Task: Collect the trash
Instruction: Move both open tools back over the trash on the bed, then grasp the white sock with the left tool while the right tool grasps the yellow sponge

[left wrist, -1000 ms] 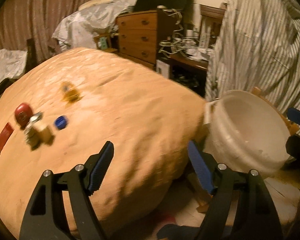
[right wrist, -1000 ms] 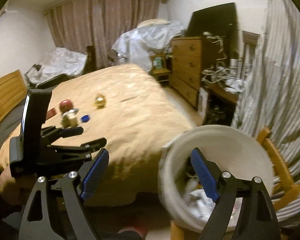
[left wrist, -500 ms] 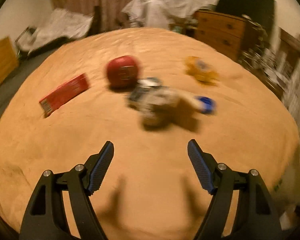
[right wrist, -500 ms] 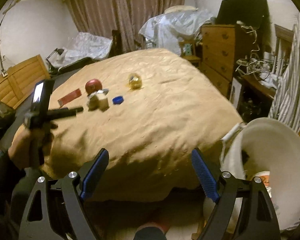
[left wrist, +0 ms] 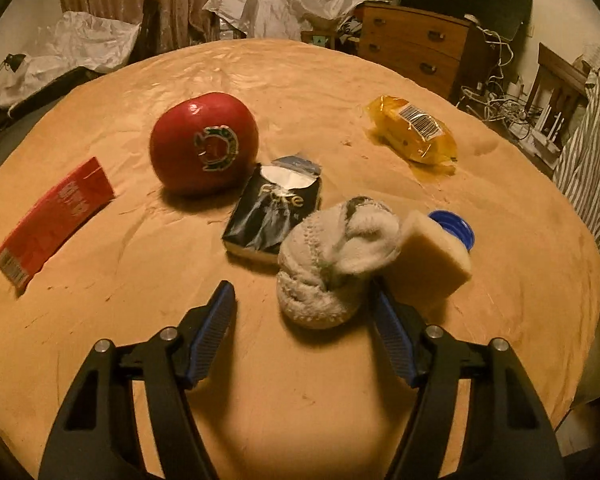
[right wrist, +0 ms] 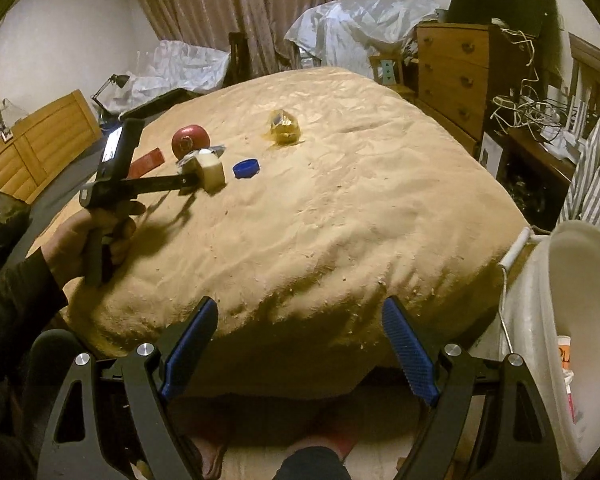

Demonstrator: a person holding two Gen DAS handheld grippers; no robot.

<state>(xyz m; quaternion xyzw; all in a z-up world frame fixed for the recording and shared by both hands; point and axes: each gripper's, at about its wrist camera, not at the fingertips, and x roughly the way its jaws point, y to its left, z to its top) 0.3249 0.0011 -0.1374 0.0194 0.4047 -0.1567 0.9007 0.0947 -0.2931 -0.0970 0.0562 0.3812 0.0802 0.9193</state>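
On the tan bedspread (left wrist: 300, 392) lie a red flat box (left wrist: 52, 218), a red apple-shaped object (left wrist: 204, 142), a crumpled dark wrapper (left wrist: 274, 208), a rolled grey sock (left wrist: 332, 260), a tan sponge (left wrist: 430, 256), a blue bottle cap (left wrist: 454, 228) and a yellow wrapper (left wrist: 414, 132). My left gripper (left wrist: 304, 320) is open just in front of the sock, its right finger beside the sponge. My right gripper (right wrist: 300, 344) is open and empty at the bed's near edge. The white bin (right wrist: 572, 320) stands to its right with trash inside.
A wooden dresser (right wrist: 456, 76) and a cluttered desk with cables (right wrist: 532, 120) stand right of the bed. Plastic-covered furniture (right wrist: 360, 28) and curtains are behind it. A striped cloth (right wrist: 596, 168) hangs above the bin. A wooden headboard (right wrist: 32, 144) is at left.
My left gripper has swung from the bin side over the bed and closed in on the sock and sponge. My right gripper has drifted back left from the bin. Both stay open.
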